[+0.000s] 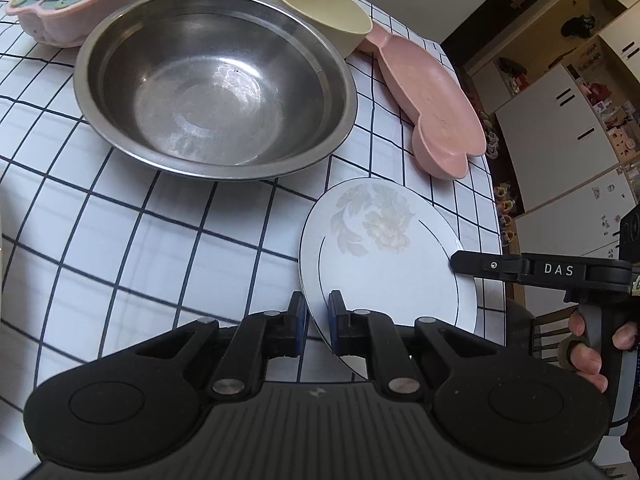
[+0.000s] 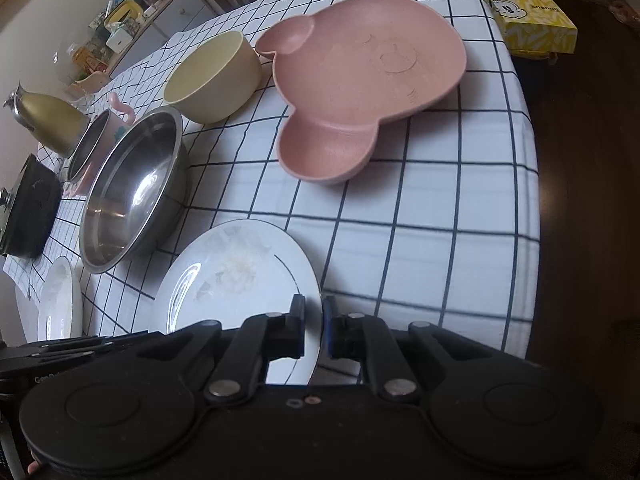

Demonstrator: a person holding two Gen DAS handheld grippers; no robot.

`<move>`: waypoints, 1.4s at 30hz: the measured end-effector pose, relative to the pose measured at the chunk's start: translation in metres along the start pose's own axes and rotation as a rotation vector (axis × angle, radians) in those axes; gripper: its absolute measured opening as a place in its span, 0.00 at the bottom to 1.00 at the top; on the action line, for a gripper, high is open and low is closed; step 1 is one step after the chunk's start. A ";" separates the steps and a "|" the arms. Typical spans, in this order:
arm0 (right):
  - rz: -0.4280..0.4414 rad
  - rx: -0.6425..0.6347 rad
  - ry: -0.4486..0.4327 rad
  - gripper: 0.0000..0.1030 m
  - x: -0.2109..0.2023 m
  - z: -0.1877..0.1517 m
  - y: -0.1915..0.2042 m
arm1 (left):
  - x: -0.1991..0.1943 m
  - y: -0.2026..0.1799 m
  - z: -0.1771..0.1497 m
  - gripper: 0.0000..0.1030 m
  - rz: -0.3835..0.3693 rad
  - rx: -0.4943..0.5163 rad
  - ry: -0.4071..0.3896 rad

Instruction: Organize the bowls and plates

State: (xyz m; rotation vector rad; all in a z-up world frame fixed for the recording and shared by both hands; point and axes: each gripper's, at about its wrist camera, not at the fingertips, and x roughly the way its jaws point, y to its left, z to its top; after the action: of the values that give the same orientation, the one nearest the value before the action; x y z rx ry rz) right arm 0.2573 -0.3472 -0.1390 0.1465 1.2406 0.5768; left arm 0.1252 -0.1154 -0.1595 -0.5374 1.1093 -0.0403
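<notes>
A white plate with a faint flower print lies at the near edge of the checked tablecloth. My left gripper is shut on its near-left rim, blue pads pressing both faces. My right gripper is shut on the rim of the same plate; in the left wrist view it reaches in from the right, held by a person's hand. Behind stand a large steel bowl, a cream bowl and a pink bear-shaped plate.
A pink bowl with a steel liner sits at the back. A second white plate, a black pot and a gold kettle line the left side. The table drops off at the right, near a yellow box.
</notes>
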 end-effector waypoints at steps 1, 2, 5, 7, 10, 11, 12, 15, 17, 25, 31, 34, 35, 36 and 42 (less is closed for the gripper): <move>-0.002 0.003 -0.005 0.09 -0.002 -0.004 0.002 | -0.003 0.001 -0.002 0.11 -0.004 -0.001 0.001; -0.005 0.004 -0.008 0.09 -0.004 -0.007 0.004 | -0.006 0.002 -0.003 0.11 -0.008 -0.002 0.002; -0.007 0.012 -0.019 0.09 -0.012 -0.015 0.011 | -0.017 0.003 -0.006 0.11 -0.019 0.009 -0.006; -0.006 0.017 -0.031 0.09 -0.018 -0.019 0.017 | -0.026 0.005 -0.007 0.11 -0.026 0.016 -0.013; -0.002 0.021 -0.051 0.09 -0.027 -0.024 0.028 | -0.040 0.010 -0.010 0.11 -0.039 0.022 -0.024; -0.001 0.022 -0.056 0.09 -0.030 -0.026 0.032 | -0.045 0.012 -0.011 0.11 -0.041 0.022 -0.030; -0.001 0.018 -0.060 0.09 -0.032 -0.028 0.036 | -0.050 0.013 -0.013 0.11 -0.040 0.028 -0.039; -0.005 0.012 -0.072 0.09 -0.037 -0.033 0.051 | -0.065 0.019 -0.016 0.11 -0.037 0.041 -0.060; -0.004 0.013 -0.077 0.09 -0.041 -0.035 0.061 | -0.074 0.026 -0.016 0.11 -0.044 0.036 -0.067; 0.010 -0.019 -0.106 0.08 -0.046 -0.042 0.113 | -0.112 0.067 -0.016 0.11 -0.044 0.027 -0.092; 0.035 -0.047 -0.097 0.07 -0.029 -0.047 0.159 | -0.138 0.112 -0.016 0.11 -0.017 0.005 -0.105; 0.042 -0.054 -0.084 0.07 -0.015 -0.050 0.182 | -0.150 0.137 -0.015 0.11 0.000 -0.012 -0.107; 0.046 -0.057 -0.079 0.07 -0.010 -0.051 0.189 | -0.153 0.144 -0.014 0.11 0.005 -0.017 -0.107; 0.049 -0.059 -0.074 0.07 -0.006 -0.052 0.197 | -0.156 0.152 -0.013 0.11 0.012 -0.021 -0.107; 0.062 -0.064 -0.048 0.07 0.024 -0.059 0.233 | -0.166 0.196 -0.012 0.11 0.037 -0.023 -0.100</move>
State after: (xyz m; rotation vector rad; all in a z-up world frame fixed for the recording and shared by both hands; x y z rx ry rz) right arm 0.1295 -0.1495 -0.0836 0.1450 1.1728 0.6626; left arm -0.0065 0.0993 -0.1083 -0.5343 1.0231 0.0312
